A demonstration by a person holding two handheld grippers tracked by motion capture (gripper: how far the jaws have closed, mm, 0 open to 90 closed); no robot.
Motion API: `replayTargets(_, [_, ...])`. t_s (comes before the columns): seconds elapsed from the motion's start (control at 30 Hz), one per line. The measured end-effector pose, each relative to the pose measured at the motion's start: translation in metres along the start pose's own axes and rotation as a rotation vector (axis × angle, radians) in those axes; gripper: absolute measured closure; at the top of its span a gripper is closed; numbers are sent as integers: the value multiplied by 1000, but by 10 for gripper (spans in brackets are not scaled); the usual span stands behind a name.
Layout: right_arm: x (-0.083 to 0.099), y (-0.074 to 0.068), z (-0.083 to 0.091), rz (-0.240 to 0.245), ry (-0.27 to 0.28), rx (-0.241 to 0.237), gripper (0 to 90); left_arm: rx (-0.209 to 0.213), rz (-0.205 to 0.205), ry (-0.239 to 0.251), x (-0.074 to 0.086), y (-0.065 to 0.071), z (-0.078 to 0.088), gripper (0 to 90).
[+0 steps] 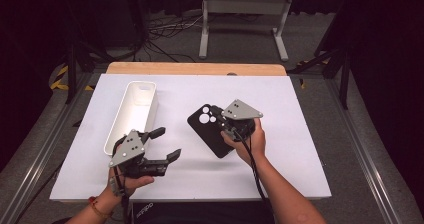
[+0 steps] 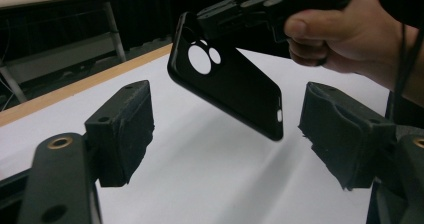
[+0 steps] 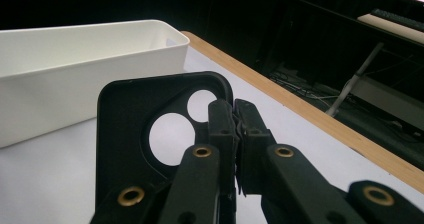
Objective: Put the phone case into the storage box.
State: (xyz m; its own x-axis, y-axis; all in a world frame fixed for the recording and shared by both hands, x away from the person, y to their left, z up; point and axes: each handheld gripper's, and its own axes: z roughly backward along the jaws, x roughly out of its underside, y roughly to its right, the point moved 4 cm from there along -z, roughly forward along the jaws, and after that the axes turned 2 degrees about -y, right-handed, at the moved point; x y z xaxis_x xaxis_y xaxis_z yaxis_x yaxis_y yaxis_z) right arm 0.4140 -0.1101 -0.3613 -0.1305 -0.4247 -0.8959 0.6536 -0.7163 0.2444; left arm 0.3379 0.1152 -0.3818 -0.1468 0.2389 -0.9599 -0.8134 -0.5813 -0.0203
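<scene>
A black phone case (image 1: 209,133) with round camera holes hangs tilted above the white table cover (image 1: 280,149). My right gripper (image 1: 219,117) is shut on its edge beside the holes, with a grey plate on top. In the right gripper view the jaws (image 3: 234,115) pinch the case's rim (image 3: 125,119) next to the two holes. In the left gripper view the case (image 2: 235,91) floats ahead, held by the right gripper (image 2: 202,21) and a hand. My left gripper (image 1: 168,143) sits at the front left, open, with nothing between its pads (image 2: 125,129).
A long white bin (image 1: 134,111) stands empty at the left of the table, its side wall (image 3: 75,84) close to the case. A wooden table edge (image 1: 195,68) runs along the back. Beyond it stand a white frame (image 1: 245,6) and cables on the floor.
</scene>
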Motion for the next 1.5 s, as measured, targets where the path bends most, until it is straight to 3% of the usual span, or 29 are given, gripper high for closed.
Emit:
replayTargets(0.2, [1, -8, 12, 2, 46, 18, 877, 7, 55, -26, -4, 1, -26, 300])
replayTargets(0.37, [3, -14, 19, 16, 71, 35, 876, 18, 96, -30, -5, 0, -36, 368])
replayTargets(0.53, [4, -20, 24, 21, 97, 42, 877, 44, 143, -35, -4, 0, -47, 494])
replayTargets(0.67, [4, -25, 29, 34, 126, 51, 876, 51, 176, -14, -2, -5, -48, 685])
replayTargets(0.73, [5, -26, 31, 36, 134, 54, 876, 64, 198, -11, -1, -6, -48, 710])
replayTargets(1.1, [14, -36, 42, 24, 165, 64, 869, 56, 194, 41, -5, -6, -39, 814])
replayTargets(1.23, [14, -39, 46, 26, 165, 58, 864, 49, 165, 52, -6, -5, -38, 815])
replayTargets(1.4, [18, -39, 50, -10, 167, 31, 850, 55, 114, 49, -12, -2, -34, 818])
replayTargets(1.5, [18, -42, 52, 6, 164, 24, 828, 56, 101, 56, -14, 0, -31, 819])
